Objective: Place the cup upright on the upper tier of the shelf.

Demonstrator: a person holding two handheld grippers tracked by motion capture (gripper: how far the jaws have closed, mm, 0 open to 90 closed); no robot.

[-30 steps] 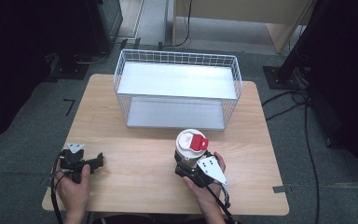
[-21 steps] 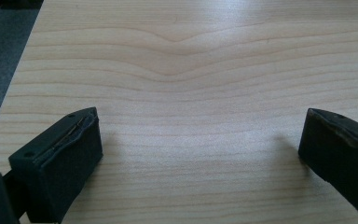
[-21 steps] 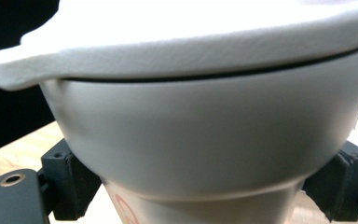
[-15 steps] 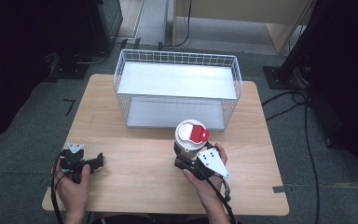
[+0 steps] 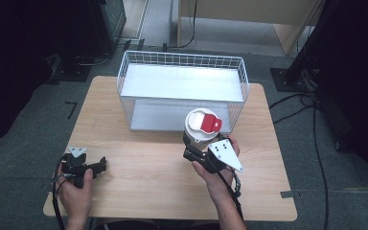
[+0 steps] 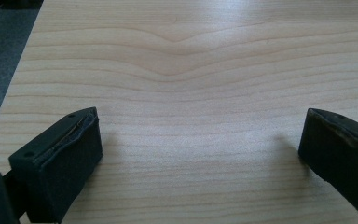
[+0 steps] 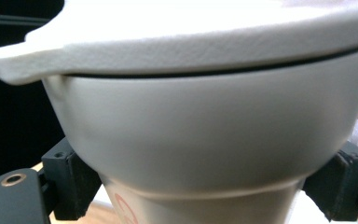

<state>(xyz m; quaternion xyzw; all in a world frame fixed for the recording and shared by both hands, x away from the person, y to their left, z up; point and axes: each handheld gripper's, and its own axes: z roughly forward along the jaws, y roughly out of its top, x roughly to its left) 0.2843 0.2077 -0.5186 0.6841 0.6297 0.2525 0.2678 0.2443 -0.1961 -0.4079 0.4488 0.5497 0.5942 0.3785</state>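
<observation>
Change: your right gripper [image 5: 195, 143] has carried the white cup [image 5: 201, 126] up and toward the wire basket [image 5: 182, 91] since a second ago; the cup now overlaps the basket's near wall in the high view, where before it sat short of it. Your left gripper has not shifted.

Left hand [image 5: 74, 189]: nearest you, well to the near-left of the basket, close to the table's [image 5: 143, 191] front-left corner.

Left gripper [image 5: 88, 167]: jaws spread wide with nothing between them; in the left gripper view [image 6: 200, 154] there's only bare wood grain in the gap. It rests low over the table, pointing right.

Right hand [image 5: 218, 172]: near side of the basket, under its right half, wrapped round the gripper body.

Right gripper: jaws closed in on the cup, one pad on each side of its narrow lower body below the flare; in the right gripper view [image 7: 200, 186] both pads press the wall.

Cup: white, upright, with a white lid [image 7: 191, 32] carrying a red tab [image 5: 210, 123]. It's held just in front of the basket's near wall, toward the right end. Whether its base is clear of the table, I can't tell.

Basket: white wire, rectangular, on the far half of the table, with nothing in it.
</observation>
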